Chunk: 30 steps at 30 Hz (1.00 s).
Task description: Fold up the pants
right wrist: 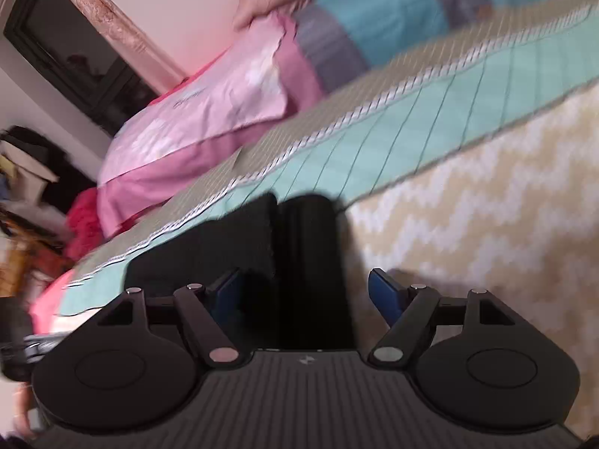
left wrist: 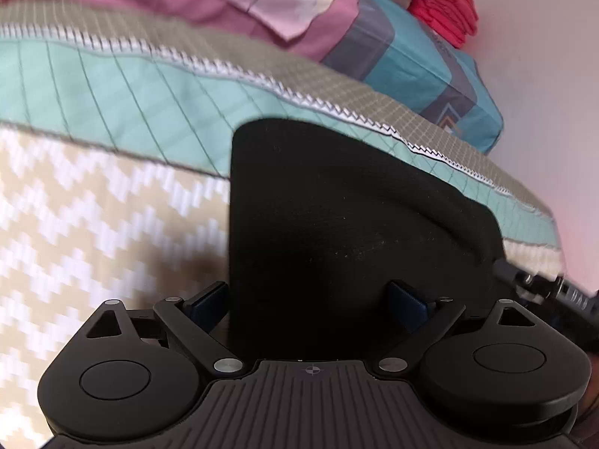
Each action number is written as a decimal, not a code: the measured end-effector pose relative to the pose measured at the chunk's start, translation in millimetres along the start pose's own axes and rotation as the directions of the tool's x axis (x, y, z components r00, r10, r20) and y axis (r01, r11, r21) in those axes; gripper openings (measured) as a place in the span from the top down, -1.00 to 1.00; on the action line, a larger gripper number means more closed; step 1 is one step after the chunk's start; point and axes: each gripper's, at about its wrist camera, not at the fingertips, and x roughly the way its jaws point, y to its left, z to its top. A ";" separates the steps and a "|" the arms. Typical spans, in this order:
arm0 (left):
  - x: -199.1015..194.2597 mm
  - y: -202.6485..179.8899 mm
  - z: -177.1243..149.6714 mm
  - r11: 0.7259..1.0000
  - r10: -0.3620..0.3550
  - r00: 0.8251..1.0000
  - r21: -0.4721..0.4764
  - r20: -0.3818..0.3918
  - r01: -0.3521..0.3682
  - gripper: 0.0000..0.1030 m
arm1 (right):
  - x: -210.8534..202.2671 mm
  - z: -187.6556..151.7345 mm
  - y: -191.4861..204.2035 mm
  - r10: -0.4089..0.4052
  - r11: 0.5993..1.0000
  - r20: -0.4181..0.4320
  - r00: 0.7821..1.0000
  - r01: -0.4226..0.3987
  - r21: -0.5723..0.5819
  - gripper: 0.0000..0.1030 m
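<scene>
Now both jaws wide around black pants [left wrist: 337, 224] (on bed [left wrist: 93, 224]), pads not pressing.

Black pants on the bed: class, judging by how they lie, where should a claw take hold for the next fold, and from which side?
Probably at the near folded edge of the black pants, coming from the chevron-patterned side of the bedspread. The right claw already stands open there, the dark cloth between its fingers, and that edge runs straight and stacked, so it should lift evenly.

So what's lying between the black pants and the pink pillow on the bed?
Only bedspread: a teal quilted band, then a grey checked strip, between pants and pillow. Right wrist view shows it best.
</scene>
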 end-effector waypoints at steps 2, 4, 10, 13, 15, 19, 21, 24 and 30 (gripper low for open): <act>9.0 2.7 -0.3 0.999 -0.041 0.999 -0.031 -0.023 0.041 -1.00 | 9.0 -1.9 -5.1 0.060 0.998 -0.052 0.997 -0.058 0.038 -0.46; 8.0 -5.2 -3.2 0.999 -0.038 0.999 -0.019 -0.027 0.038 -1.00 | 10.6 -4.0 0.2 0.065 0.998 -0.060 0.996 -0.064 0.020 -0.05; -41.1 -60.2 -17.2 0.991 -0.055 0.998 0.120 0.014 0.053 -1.00 | -31.4 -2.8 28.9 0.205 0.979 -0.053 0.977 -0.204 0.031 0.18; -67.9 -80.5 -35.2 0.987 -0.057 0.998 0.155 0.016 0.054 -1.00 | -73.8 -15.3 45.2 0.231 0.973 -0.034 0.972 -0.231 -0.007 0.18; -87.1 -89.4 -53.0 0.983 -0.075 0.997 0.168 0.016 0.071 -1.00 | -105.3 -29.3 50.2 0.237 0.972 -0.018 0.971 -0.237 -0.008 0.18; -125.9 -97.6 -97.5 0.974 -0.134 0.991 0.182 -0.001 0.132 -1.00 | -163.3 -68.1 48.0 0.229 0.973 0.003 0.973 -0.229 0.042 0.18; -135.4 -99.6 -120.3 0.971 -0.155 0.988 0.181 -0.021 0.156 -1.00 | -185.6 -92.0 44.1 0.221 0.972 0.000 0.975 -0.220 0.078 0.18; -135.9 -95.1 -156.4 0.967 -0.167 0.983 0.182 -0.073 0.178 -1.00 | -207.9 -129.9 31.4 0.178 0.977 -0.003 0.984 -0.176 0.123 0.16; -66.2 -72.1 -211.3 0.975 0.129 0.968 0.205 -0.215 -0.084 -1.00 | -202.5 -194.6 -0.5 -0.210 0.972 -0.043 0.977 0.213 0.102 -0.29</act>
